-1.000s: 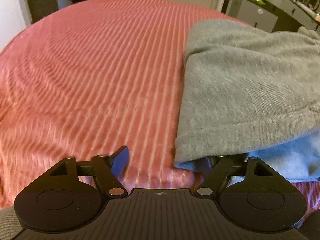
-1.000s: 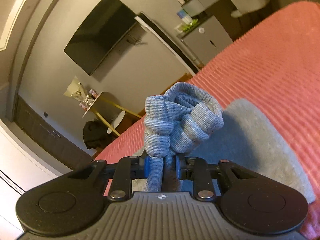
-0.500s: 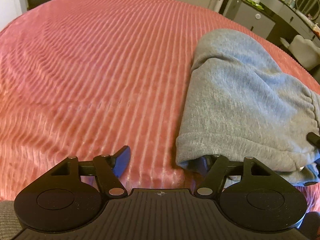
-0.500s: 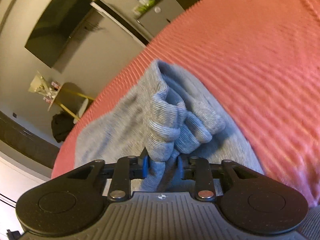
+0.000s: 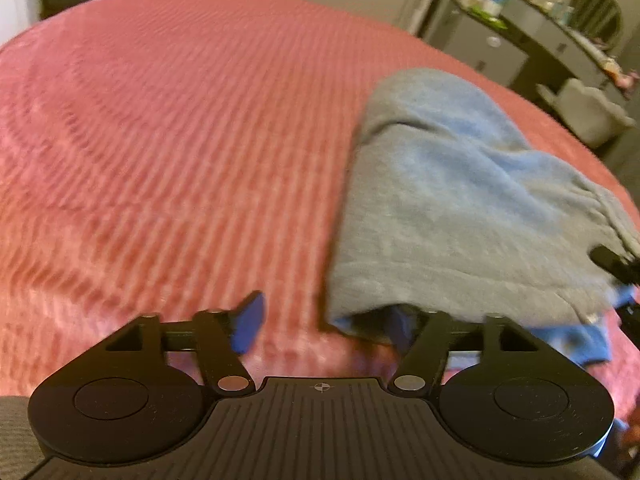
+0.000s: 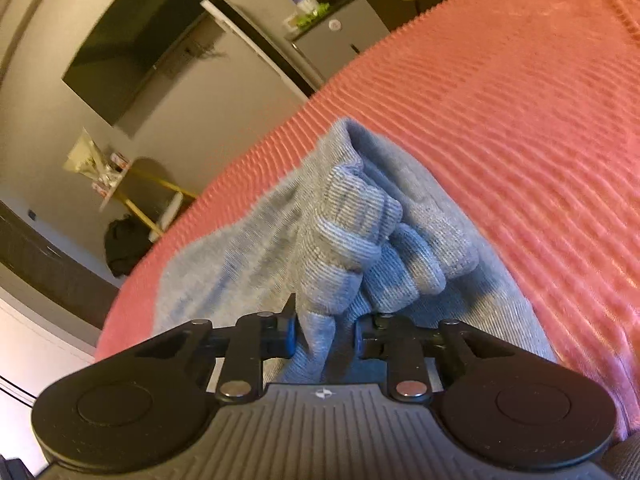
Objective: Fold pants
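Note:
Grey sweatpants (image 5: 460,208) lie folded on the right half of the pink ribbed bedspread (image 5: 180,152). My left gripper (image 5: 324,326) is open at their near left corner and its jaws are opening. Its right finger (image 5: 400,326) is tucked under the fold's edge, its left finger (image 5: 250,320) stands over bare bedspread, and it holds nothing. In the right wrist view the pants' ribbed cuff (image 6: 352,240) is bunched up on the folded cloth. My right gripper (image 6: 324,336) has a strand of that cuff between its pads, and its jaws are closing on it.
A grey dresser (image 5: 500,48) with bottles on it and a white chair (image 5: 588,112) stand beyond the bed's right side. A dark TV (image 6: 132,48) hangs on the wall. Below it are a small yellow-legged table (image 6: 120,184) and a dark bag (image 6: 124,244).
My right gripper has come down with the cuff, from up in the air to the folded pants on the bed. The pants' top layer now lies flatter. The left gripper has barely shifted.

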The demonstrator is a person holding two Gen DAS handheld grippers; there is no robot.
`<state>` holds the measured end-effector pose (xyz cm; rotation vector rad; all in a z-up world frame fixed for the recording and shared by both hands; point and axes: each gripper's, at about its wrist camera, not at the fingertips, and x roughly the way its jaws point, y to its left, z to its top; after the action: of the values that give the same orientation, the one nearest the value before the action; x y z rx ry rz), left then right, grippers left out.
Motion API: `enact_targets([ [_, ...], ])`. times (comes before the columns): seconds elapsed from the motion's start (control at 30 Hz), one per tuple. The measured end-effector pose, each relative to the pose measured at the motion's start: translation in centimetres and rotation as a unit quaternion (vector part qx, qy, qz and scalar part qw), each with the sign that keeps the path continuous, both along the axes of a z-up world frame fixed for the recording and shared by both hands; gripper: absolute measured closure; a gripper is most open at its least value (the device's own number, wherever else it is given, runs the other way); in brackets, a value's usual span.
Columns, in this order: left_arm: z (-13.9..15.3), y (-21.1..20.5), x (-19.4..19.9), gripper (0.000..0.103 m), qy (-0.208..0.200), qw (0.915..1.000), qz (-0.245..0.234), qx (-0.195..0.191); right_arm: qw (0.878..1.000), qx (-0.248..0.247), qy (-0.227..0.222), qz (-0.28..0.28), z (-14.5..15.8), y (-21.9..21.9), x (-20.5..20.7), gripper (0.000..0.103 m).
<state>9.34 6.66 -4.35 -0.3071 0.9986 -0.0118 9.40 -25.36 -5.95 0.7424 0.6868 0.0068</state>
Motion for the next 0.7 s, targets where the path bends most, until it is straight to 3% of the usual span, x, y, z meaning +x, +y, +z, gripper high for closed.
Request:
enact_targets([
  [0.1, 0.0, -1.1, -0.4, 0.021, -0.01, 0.9995, -0.029, 0.01, 1.0, -0.001, -0.01, -0.001, 0.6, 0.1, -0.2, 0.081],
  [0.2, -0.3, -3.0, -0.1, 0.019, -0.019, 0.9963, -0.046, 0.07, 1.0, -0.003, -0.019, -0.003, 1.2, 0.3, -0.5, 0.083],
  [0.33, -1.0, -3.8, 0.4, 0.021, -0.031, 0.9912, -0.015, 0.127, 0.999, -0.009, -0.047, 0.003, 3.0, 0.6, -1.0, 0.085],
  [0.4, -1.2, -3.1, 0.5, 0.033, -0.025, 0.9947, -0.004, 0.1, 0.998, -0.015, -0.066, 0.004, 4.3, 0.8, -1.4, 0.085],
  [0.47, -0.8, -2.7, 0.1, 0.059, -0.038, 0.9969, -0.01, 0.068, 0.996, -0.024, -0.089, 0.006, 5.7, 0.9, -2.0, 0.085],
  [0.57, 0.0, -2.8, -0.9, 0.079, -0.065, 0.996, -0.028, 0.054, 0.993, -0.02, -0.119, 0.008, 7.0, 0.3, -2.5, 0.085],
  [0.63, 0.2, -3.2, -1.4, 0.08, -0.065, 0.9948, -0.041, 0.066, 0.993, -0.024, -0.117, 0.007, 6.7, -0.4, -2.5, 0.085],
  [0.7, 0.0, -3.2, -1.6, 0.078, -0.03, 0.9959, -0.05, 0.069, 0.997, -0.032, -0.077, 0.006, 5.1, -1.1, -1.9, 0.082],
])
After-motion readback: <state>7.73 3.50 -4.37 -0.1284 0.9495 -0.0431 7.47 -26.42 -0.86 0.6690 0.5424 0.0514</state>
